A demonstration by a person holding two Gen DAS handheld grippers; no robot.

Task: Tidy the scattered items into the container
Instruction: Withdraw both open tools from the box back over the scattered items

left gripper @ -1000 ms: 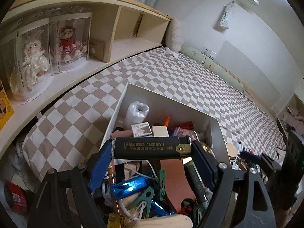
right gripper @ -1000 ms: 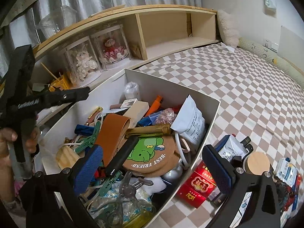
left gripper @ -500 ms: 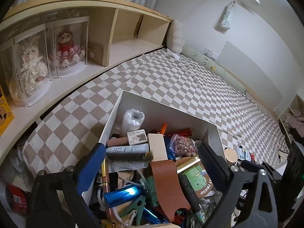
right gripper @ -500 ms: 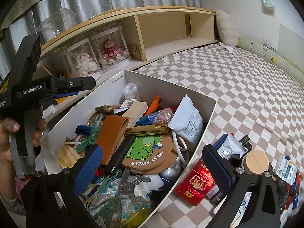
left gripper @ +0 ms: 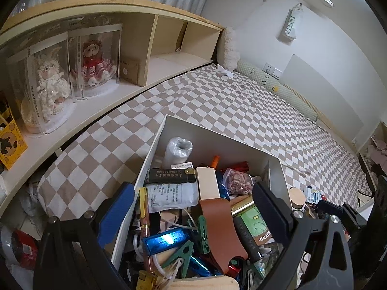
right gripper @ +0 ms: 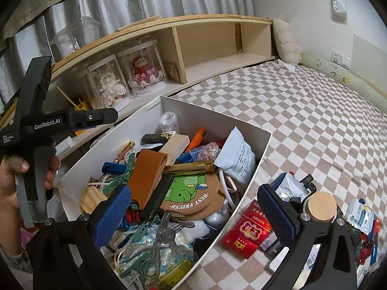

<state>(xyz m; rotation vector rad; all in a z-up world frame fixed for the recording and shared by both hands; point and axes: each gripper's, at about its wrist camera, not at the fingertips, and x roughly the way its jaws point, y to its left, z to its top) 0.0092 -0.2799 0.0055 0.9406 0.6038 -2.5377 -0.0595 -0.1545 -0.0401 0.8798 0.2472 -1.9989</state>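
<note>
Item: black flat case (left gripper: pixel 170 175), laid among clutter at the far end of the white container (left gripper: pixel 150 154) on the checked bed (left gripper: pixel 217 104); left tongs (left gripper: pixel 191 213) spread wide, empty, hung above it; right tongs (right gripper: pixel 193 213) likewise spread wide, nothing gripped

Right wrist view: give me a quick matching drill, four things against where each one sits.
Things:
1. red packet
2. frog coaster
3. doll in red dress
4. wooden-lidded jar

Places:
A. inside the white box
B. on the checked bedcover, against the box's outer wall
C. on the shelf, in a clear case
D. on the bedcover, behind the right gripper

Pairs: 1-B, 2-A, 3-C, 4-D
</note>
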